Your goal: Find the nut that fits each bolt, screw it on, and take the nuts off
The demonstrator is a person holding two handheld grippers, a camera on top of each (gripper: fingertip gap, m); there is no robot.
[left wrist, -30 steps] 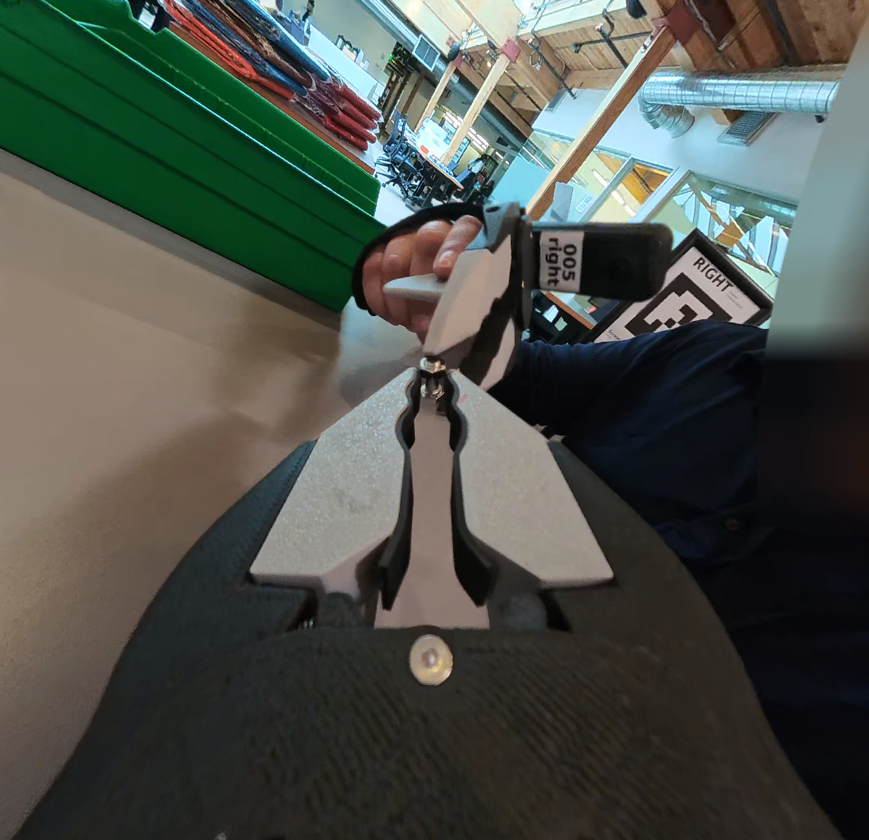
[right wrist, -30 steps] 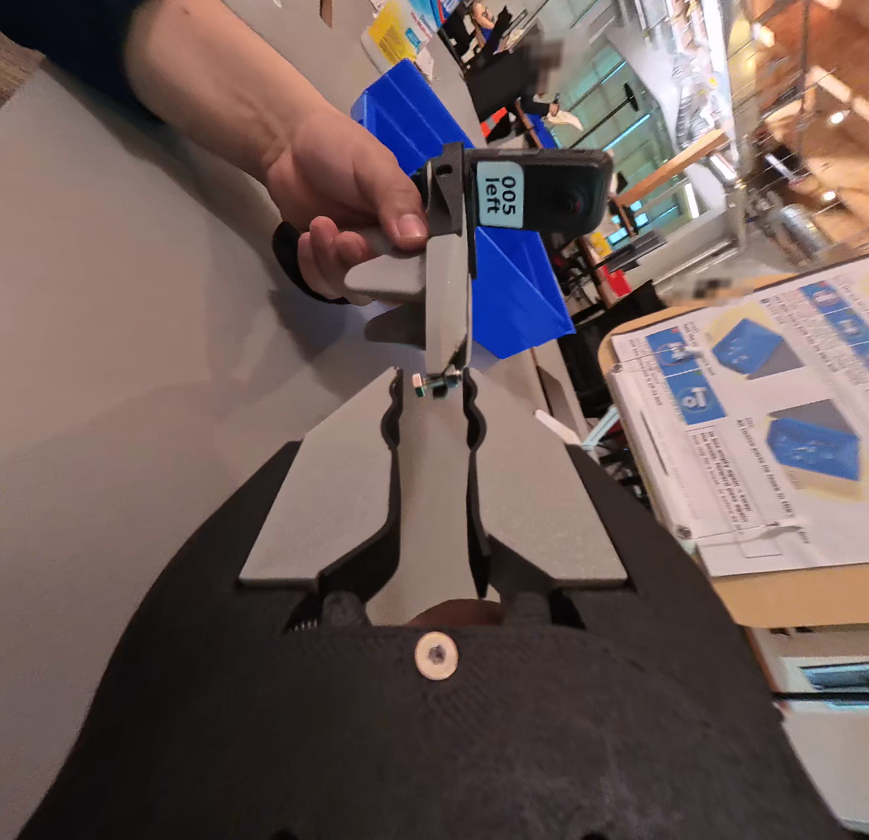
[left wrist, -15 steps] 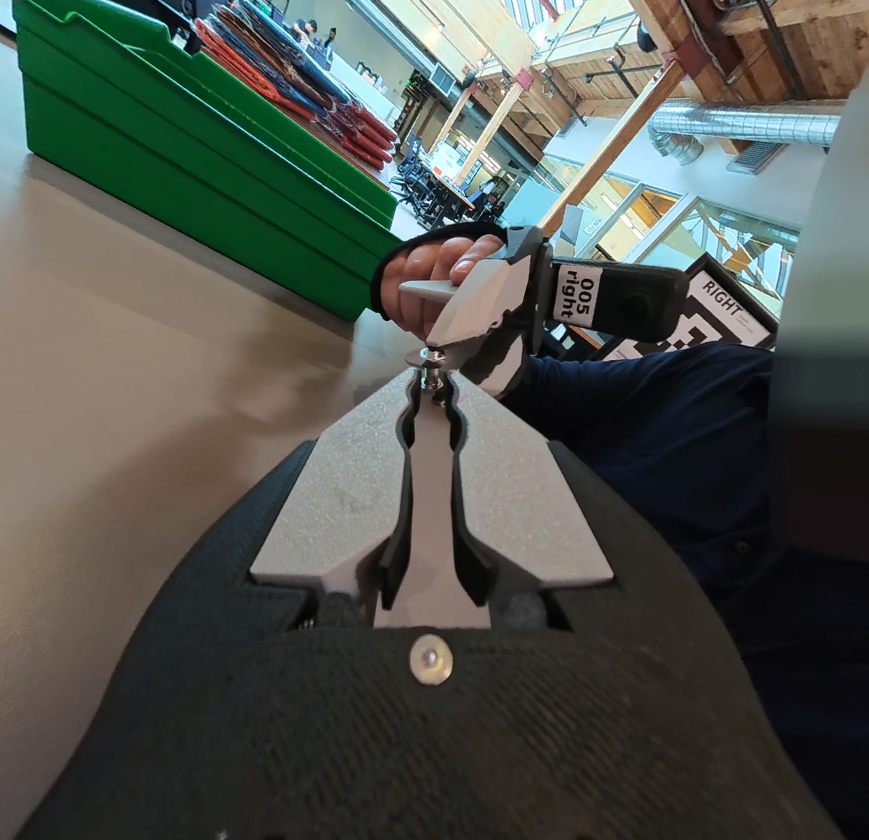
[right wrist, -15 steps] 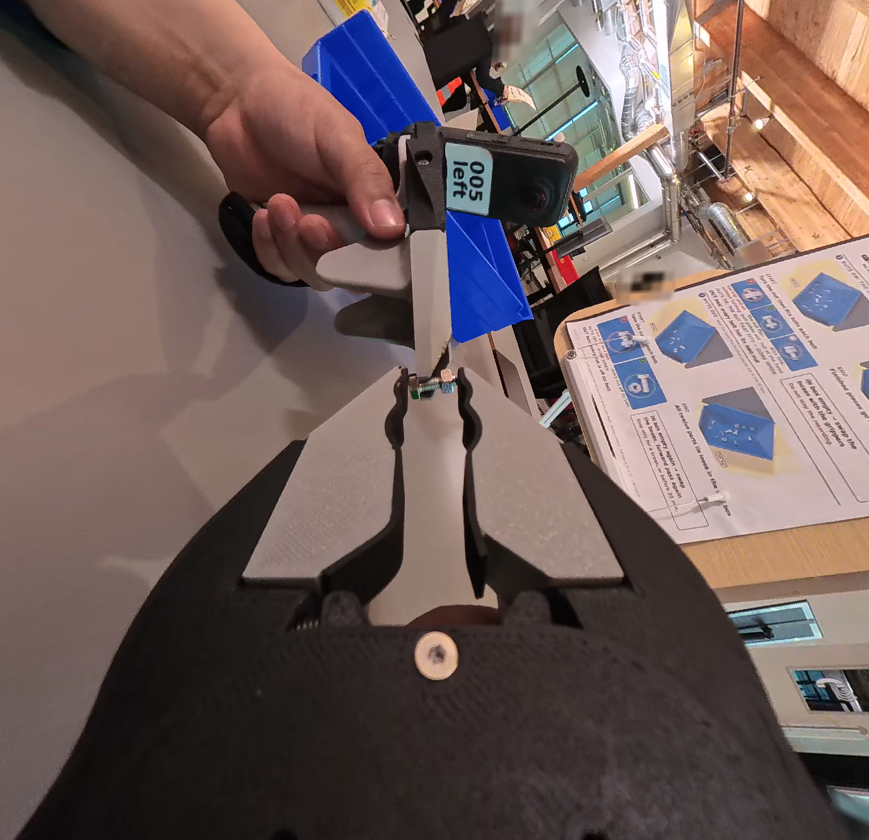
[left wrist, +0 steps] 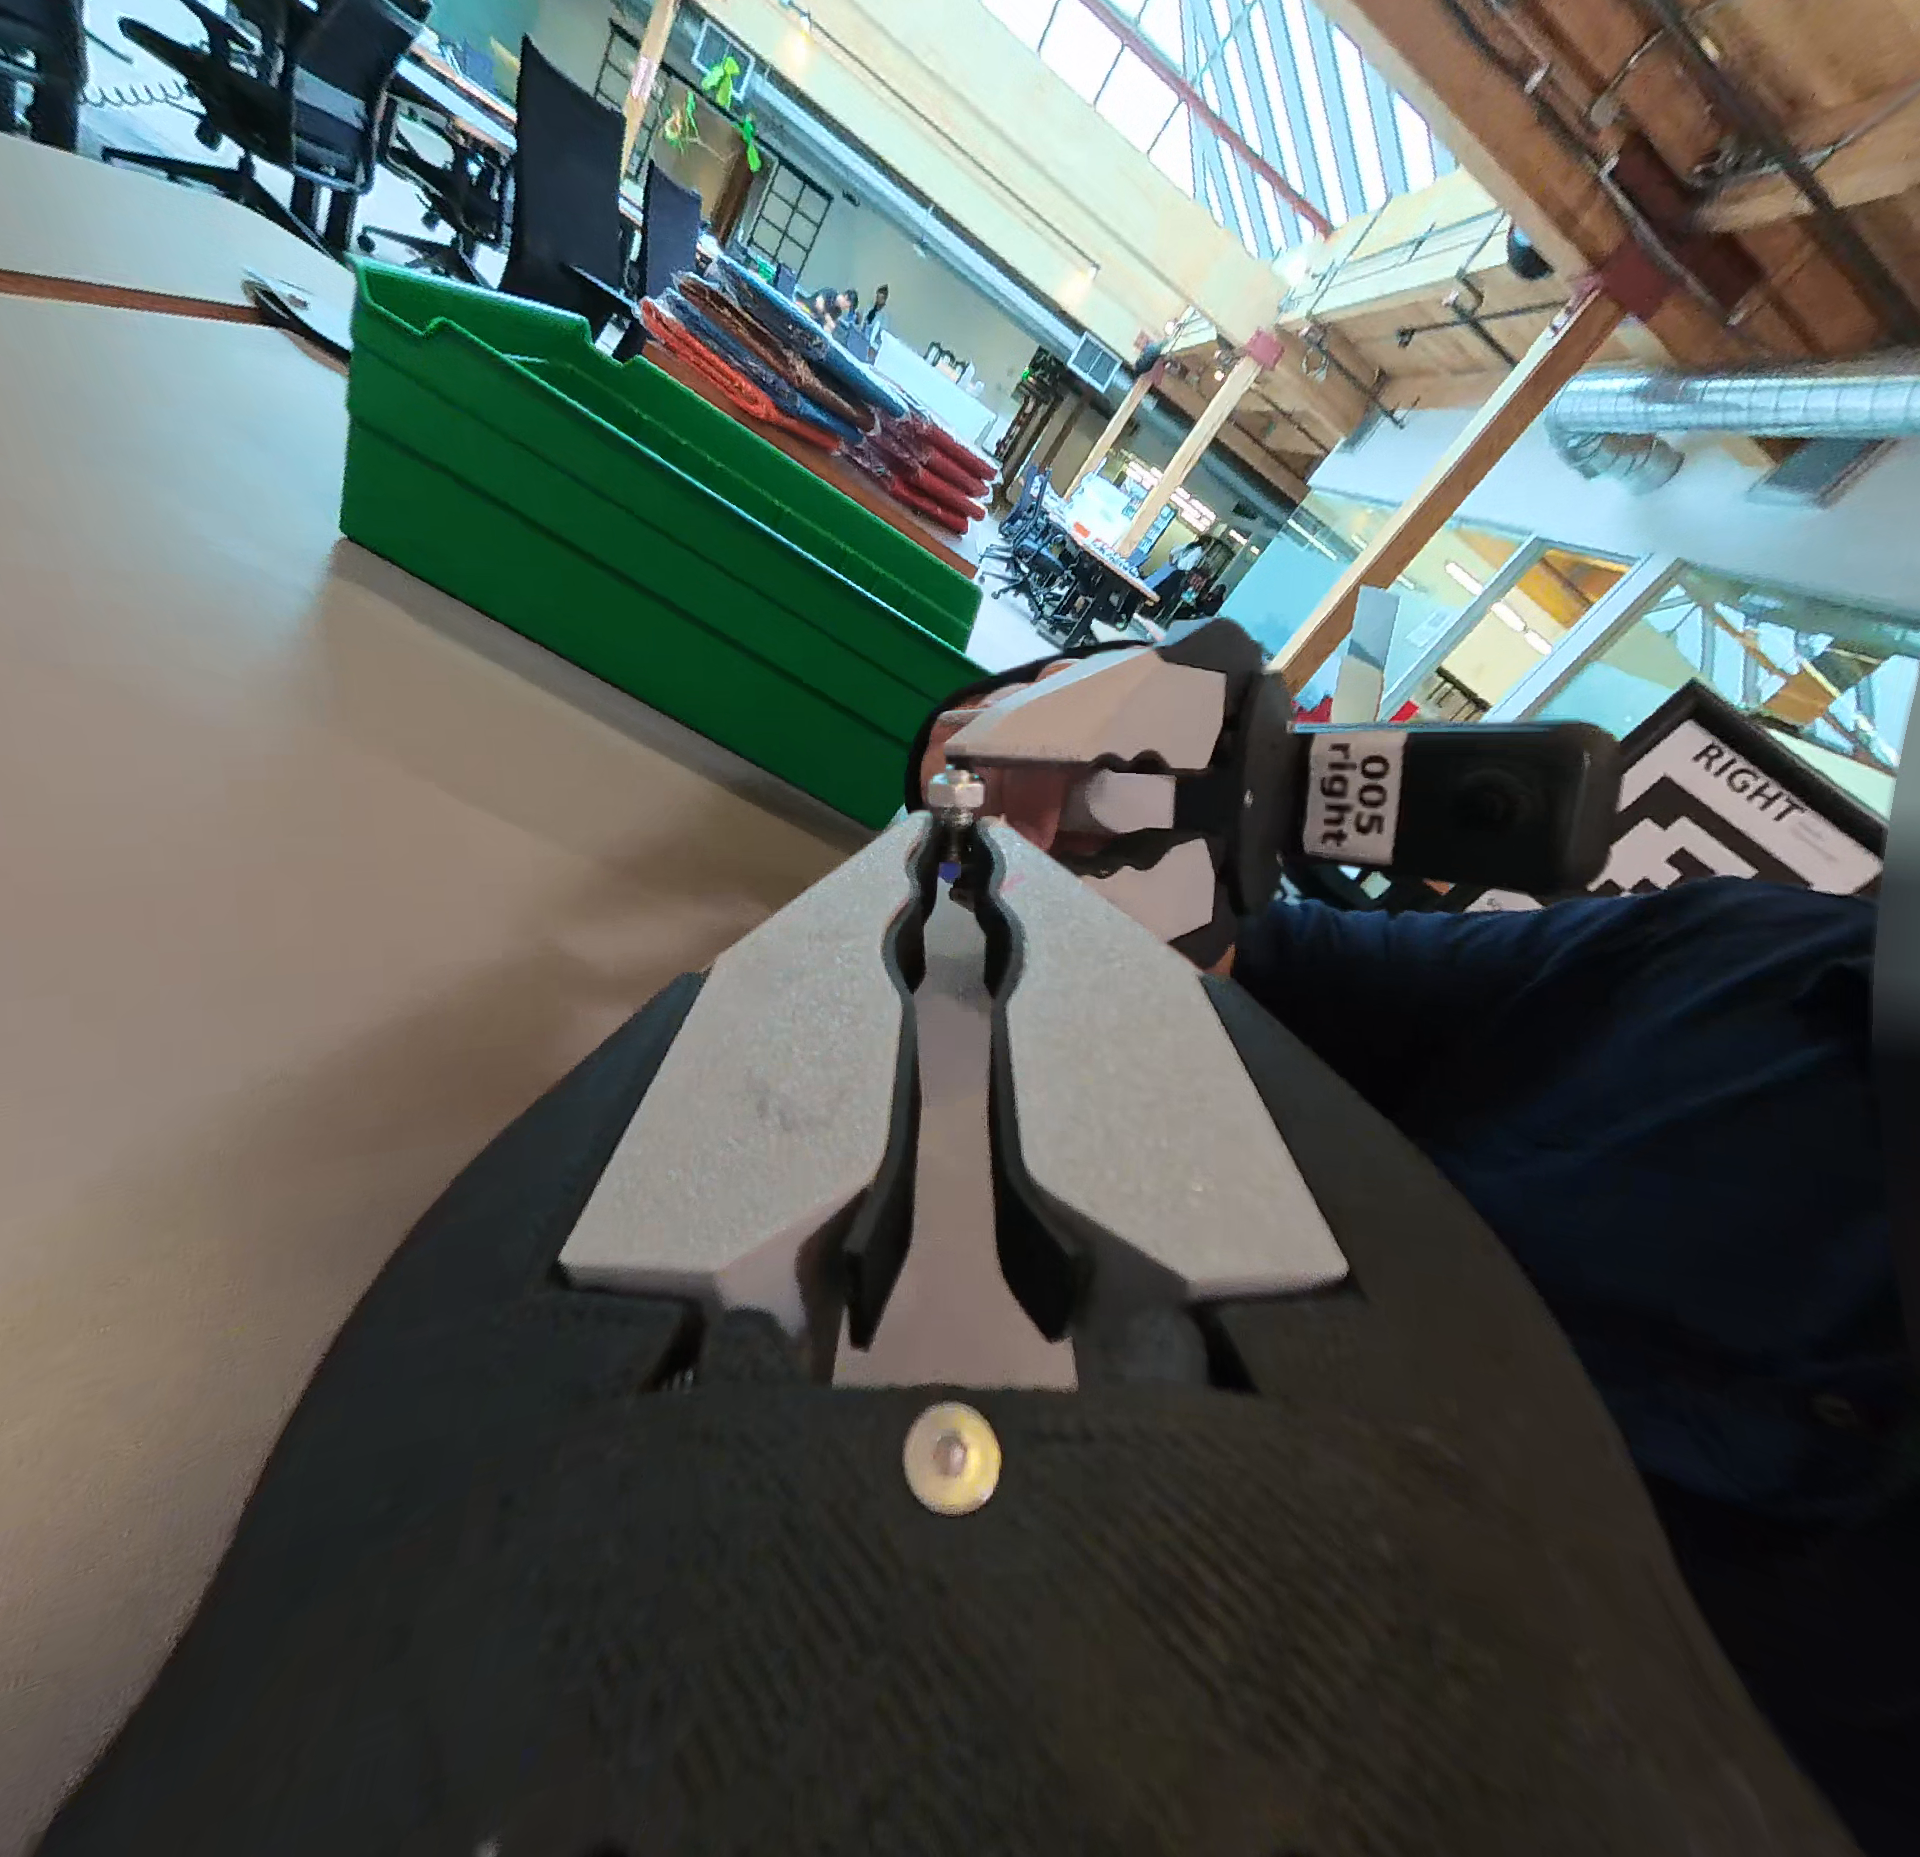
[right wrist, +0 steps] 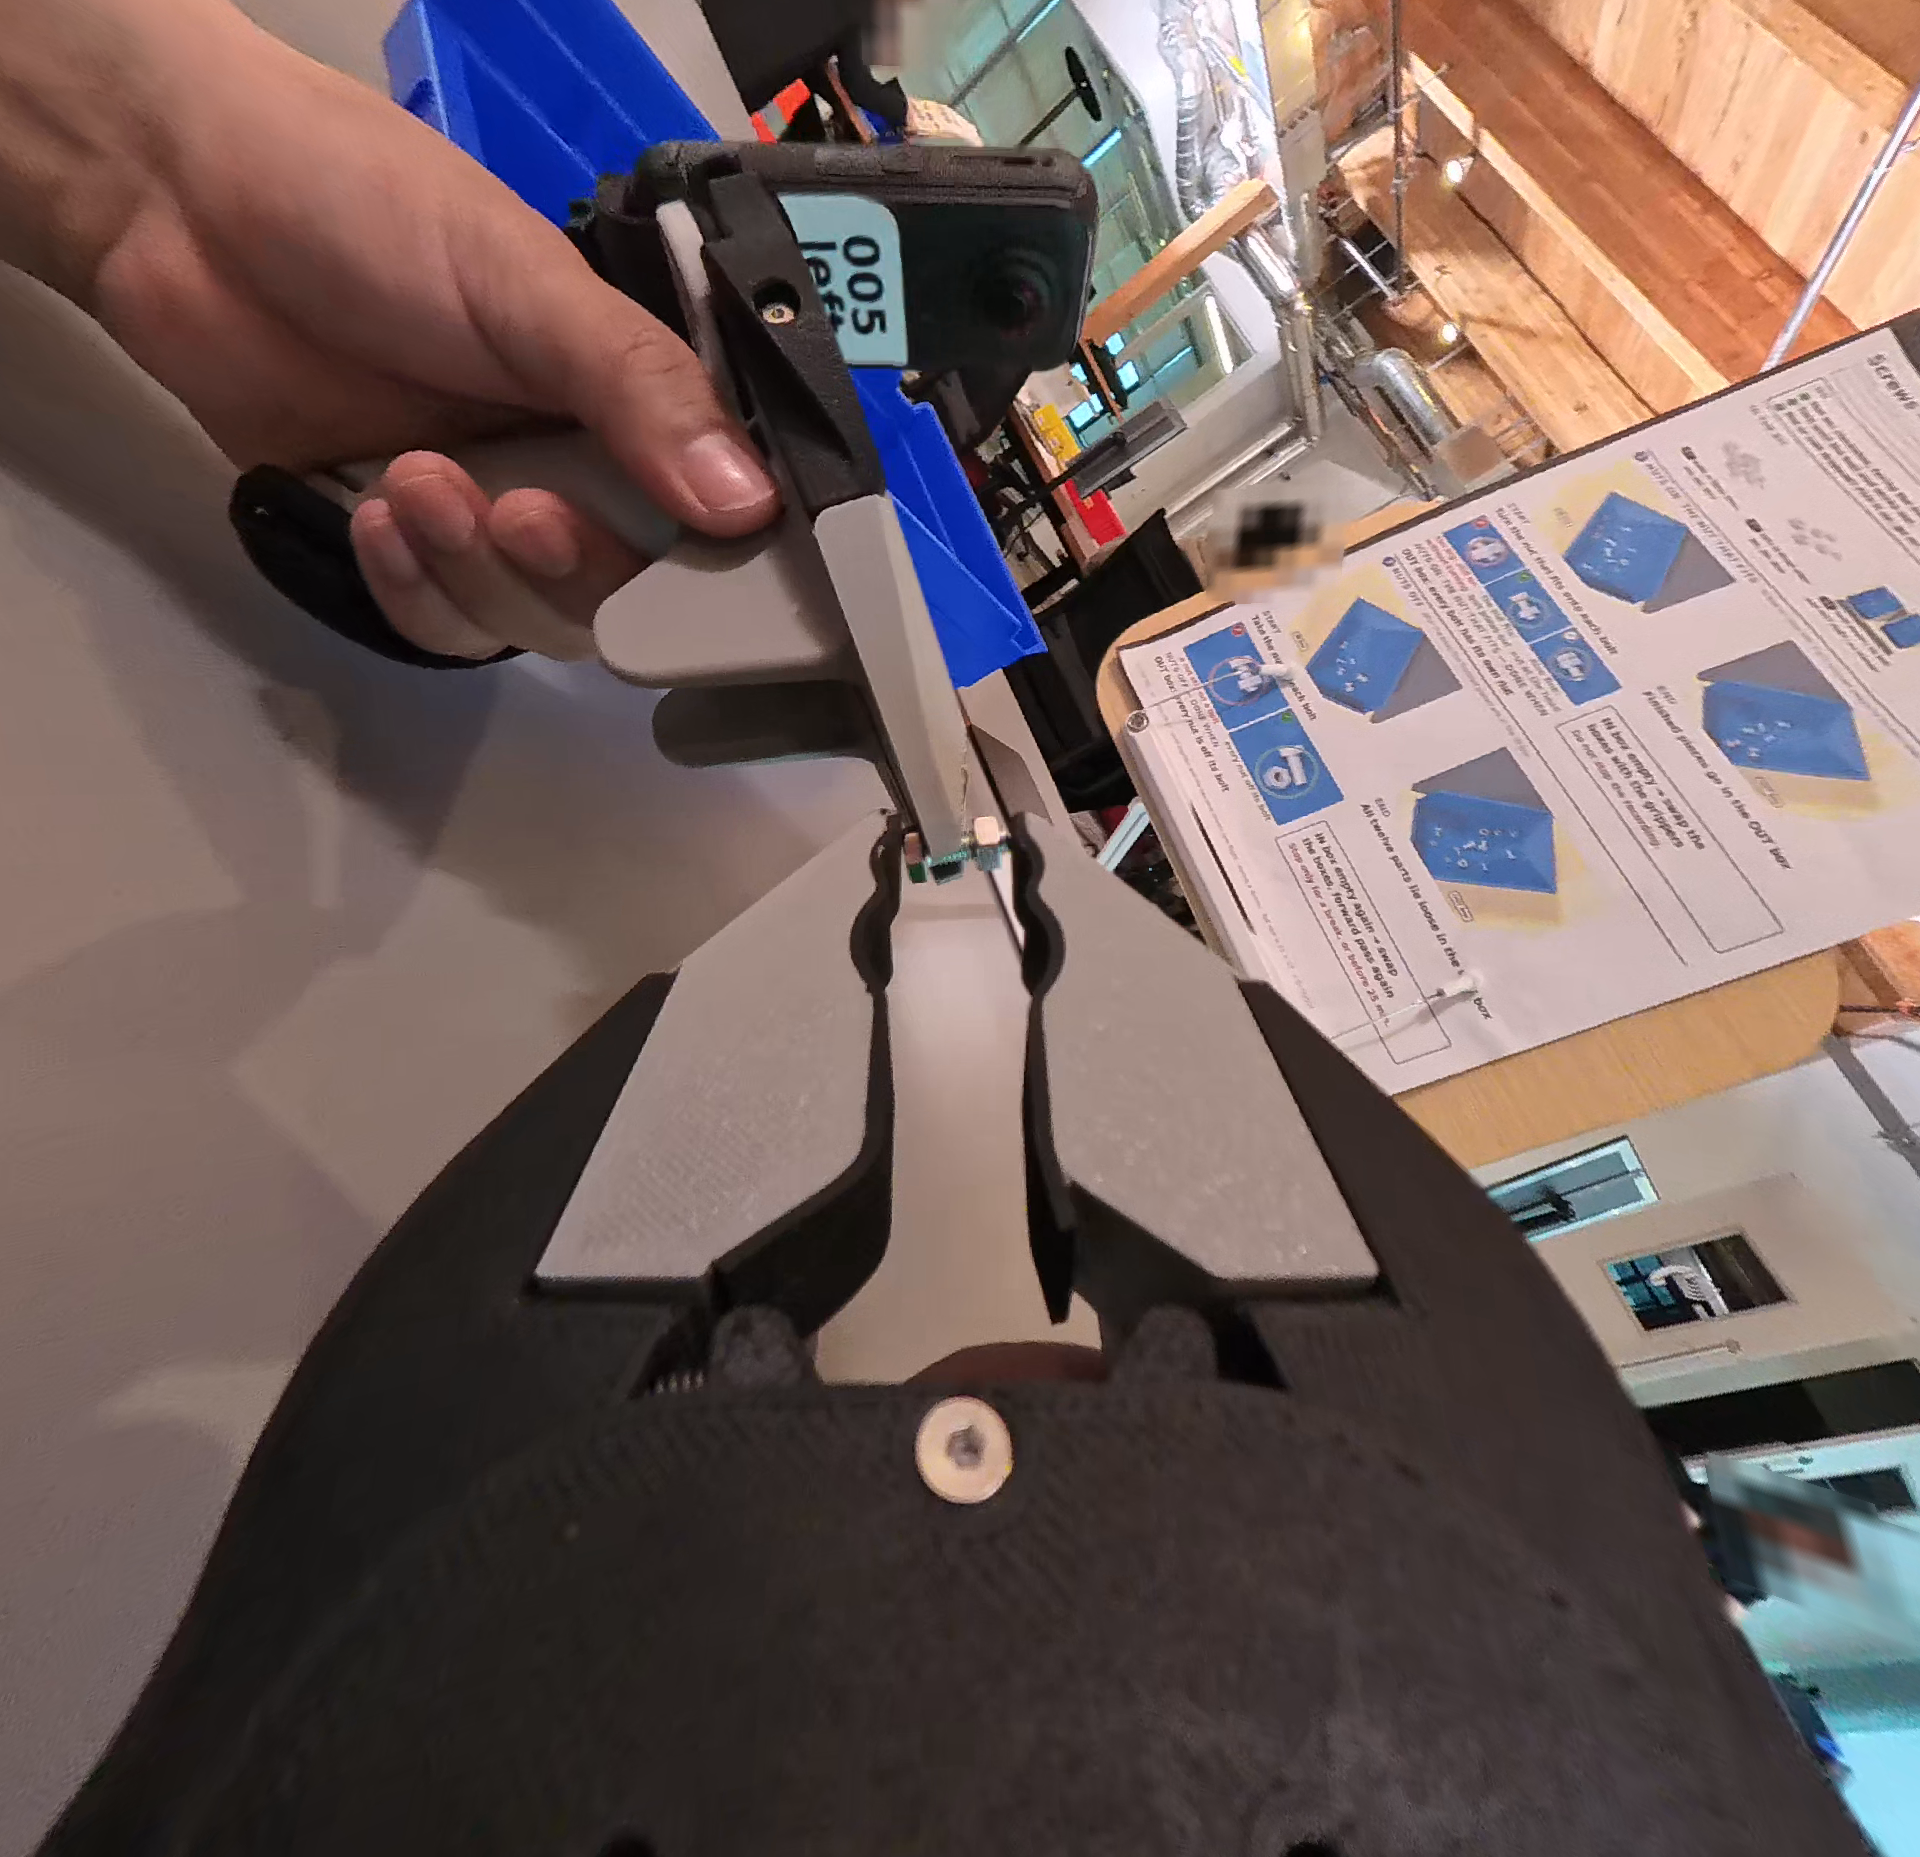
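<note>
My left gripper [left wrist: 954, 843] is shut on the shank of a small silver bolt [left wrist: 956, 828], which it holds upright above the table. A silver hex nut [left wrist: 954, 794] sits on the bolt's upper end. In the right wrist view the bolt [right wrist: 940, 862] lies crosswise between the tips of my right gripper [right wrist: 958, 857], with the nut [right wrist: 984, 839] against the right tip. The jaws stand a narrow gap apart, closed around nut and bolt. The left gripper's fingers [right wrist: 894, 664] come down from above onto the shank. A hand holds each gripper.
Stacked green bins [left wrist: 623, 560] stand on the beige table [left wrist: 208, 820] behind the grippers. A blue bin [right wrist: 499, 124] is at the far side. An instruction sheet [right wrist: 1558, 716] hangs on a wooden board at the right. A dark blue sleeve [left wrist: 1558, 1080] is close on the right. My left and right fingertips are right by each other.
The right gripper has turned around the bolt: in the left wrist view it went from face-on to edge-on. Both grippers kept their hold and the views swung.
</note>
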